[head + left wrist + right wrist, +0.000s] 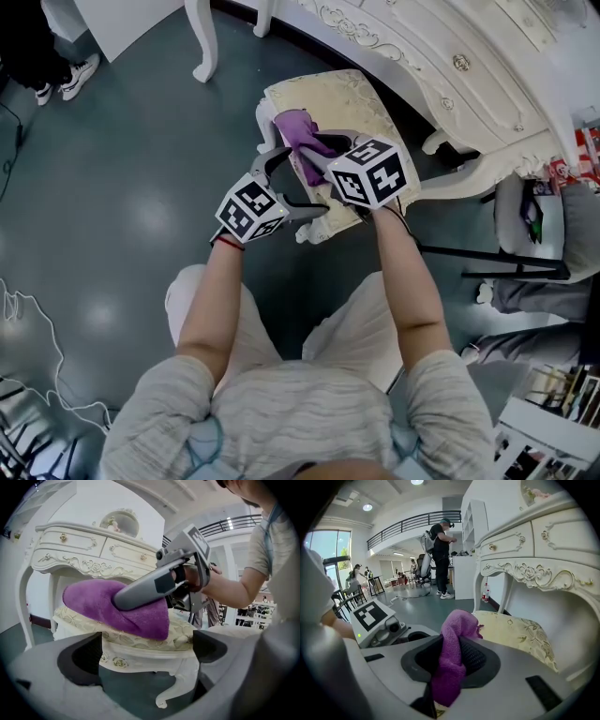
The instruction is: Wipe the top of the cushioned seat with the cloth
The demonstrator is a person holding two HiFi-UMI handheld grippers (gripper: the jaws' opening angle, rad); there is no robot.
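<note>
Two grippers are at the seat. The right gripper (pixel 449 677) has its jaws pinched on the purple cloth (pixel 457 630). The cloth bunches out ahead of them and lies on the seat (pixel 520 637). The left gripper (pixel 147 654) has its jaws spread wide with nothing between them. Through the gap we see only the seat's edge and one leg (pixel 176 693), and the gripper is held just off the seat's near side.

From the head view, the cloth sits on the near left part of the seat's top, and the far part is bare. We judge the wiping to be under way at most. No wiped area can be told from an unwiped one, so most of the top should be counted as outstanding.

We find no legible brand, label or writing. Only square markers show on the cubes (pixel 370 172).
</note>
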